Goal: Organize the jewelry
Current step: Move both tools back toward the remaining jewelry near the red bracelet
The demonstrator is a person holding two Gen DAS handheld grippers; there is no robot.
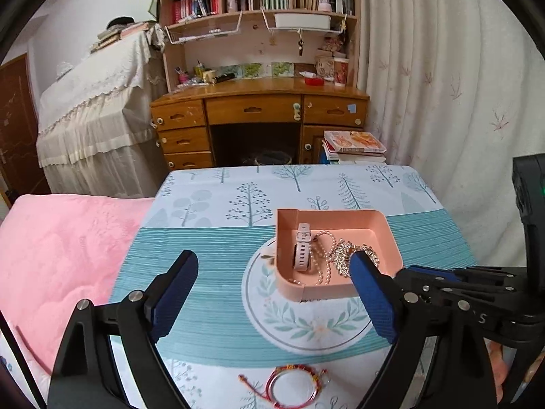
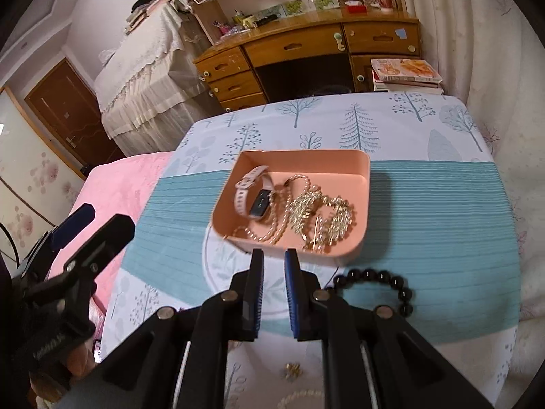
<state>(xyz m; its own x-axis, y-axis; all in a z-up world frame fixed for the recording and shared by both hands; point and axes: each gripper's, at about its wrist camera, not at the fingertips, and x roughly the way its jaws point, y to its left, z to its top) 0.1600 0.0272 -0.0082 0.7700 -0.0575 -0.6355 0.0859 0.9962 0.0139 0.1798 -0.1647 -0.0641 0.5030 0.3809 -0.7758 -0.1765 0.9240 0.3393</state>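
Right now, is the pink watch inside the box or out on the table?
Inside. The pink watch lies in the peach box, beside the pearl chain.

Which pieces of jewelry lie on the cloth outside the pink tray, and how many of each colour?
Black bead bracelet: 1
Red bracelet: 1
Pearl-white bracelet, partly out of view: 1
Small gold piece: 1
Total: 4
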